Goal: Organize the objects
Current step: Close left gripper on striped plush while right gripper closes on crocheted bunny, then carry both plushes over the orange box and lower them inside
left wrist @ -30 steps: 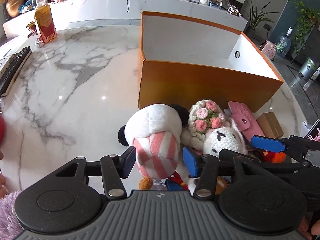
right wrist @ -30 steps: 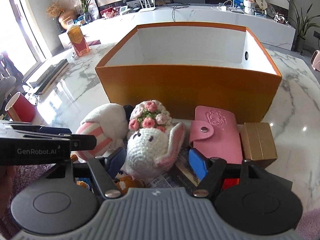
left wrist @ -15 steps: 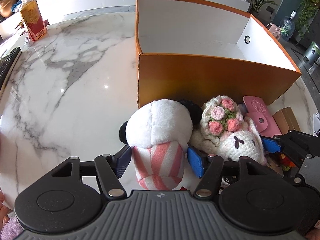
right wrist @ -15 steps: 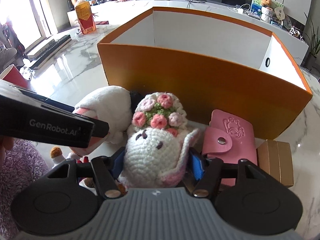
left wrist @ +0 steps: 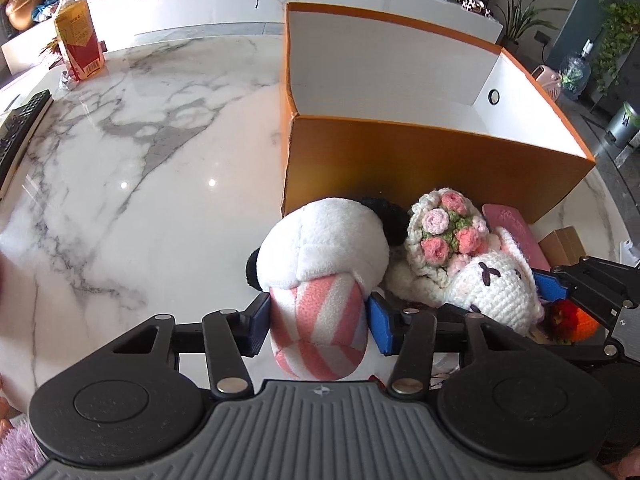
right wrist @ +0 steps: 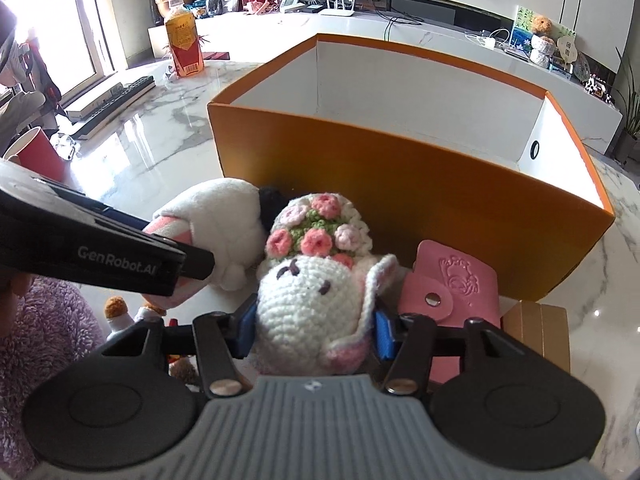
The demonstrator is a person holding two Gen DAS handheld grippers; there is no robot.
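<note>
Both grippers' jaws have just been closing: the left gripper clasps the panda plush, the right gripper the crocheted bunny, both beside the orange box.

A glossy white marble worktop with grey veining is seen, ceiling lights being mirrored in it. Behind it a long white counter is cluttered with cables and a router (antennas upright). Daylight is let in through a window at left. Potted plants are placed by a dark wall at right.
</note>
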